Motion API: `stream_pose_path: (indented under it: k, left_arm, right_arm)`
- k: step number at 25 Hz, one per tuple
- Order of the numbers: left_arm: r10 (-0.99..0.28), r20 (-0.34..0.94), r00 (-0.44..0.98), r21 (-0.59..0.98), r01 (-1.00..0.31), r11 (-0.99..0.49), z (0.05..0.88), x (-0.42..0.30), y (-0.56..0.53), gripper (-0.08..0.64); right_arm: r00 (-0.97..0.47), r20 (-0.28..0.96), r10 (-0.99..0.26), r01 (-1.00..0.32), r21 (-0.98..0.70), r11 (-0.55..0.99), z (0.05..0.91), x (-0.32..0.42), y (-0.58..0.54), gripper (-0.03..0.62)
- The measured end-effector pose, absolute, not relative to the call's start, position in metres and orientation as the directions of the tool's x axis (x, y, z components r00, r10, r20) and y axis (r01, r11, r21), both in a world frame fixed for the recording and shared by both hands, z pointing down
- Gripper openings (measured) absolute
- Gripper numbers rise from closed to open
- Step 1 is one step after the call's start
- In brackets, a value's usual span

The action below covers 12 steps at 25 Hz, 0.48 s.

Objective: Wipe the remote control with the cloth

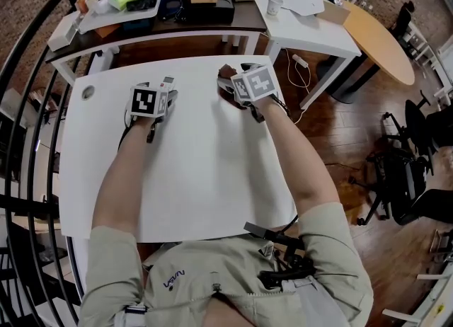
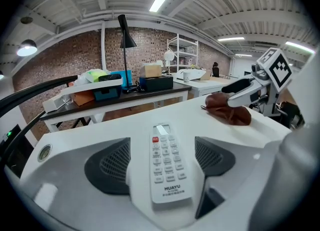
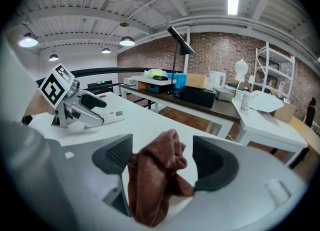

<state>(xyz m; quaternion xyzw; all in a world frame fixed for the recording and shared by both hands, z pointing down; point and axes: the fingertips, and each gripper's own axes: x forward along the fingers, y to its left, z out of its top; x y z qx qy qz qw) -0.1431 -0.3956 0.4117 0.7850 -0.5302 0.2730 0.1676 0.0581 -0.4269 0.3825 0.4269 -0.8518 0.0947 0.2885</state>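
Left gripper [image 2: 161, 156]: fingers closed on white remote control [image 2: 167, 175], gripping long sides near its lower end. Button face up, display end projecting ahead of fingertips, low over white table [image 1: 205, 177].

Right gripper [image 3: 162, 157]: fingers clamped on brown cloth [image 3: 155, 185]. Bunched wad bulges past fingertips, folds hang below.

Grippers well apart; cloth not touching remote.

Step, judged: both things in hand, wiping not begun.

Next: bring wad onto button face, rub along length, left gripper steady.
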Motion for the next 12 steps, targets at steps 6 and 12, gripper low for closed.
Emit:
stream_pose_path:
  k: [6,12]
  left_arm:
    - [-0.718,0.637,0.278,-0.025,-0.925,-0.380,0.424,-0.141,-0.395,0.402]
    - [-0.704,0.655,0.276,-0.005,-0.929,-0.369,0.436,-0.144,-0.393,0.408]
  right_arm:
    - [-0.471,0.594,-0.652,-0.782,0.060,0.621,0.394,0.062,-0.425,0.371]
    - [-0.482,0.619,-0.620,-0.771,0.036,0.636,0.404,0.061,-0.422,0.388]
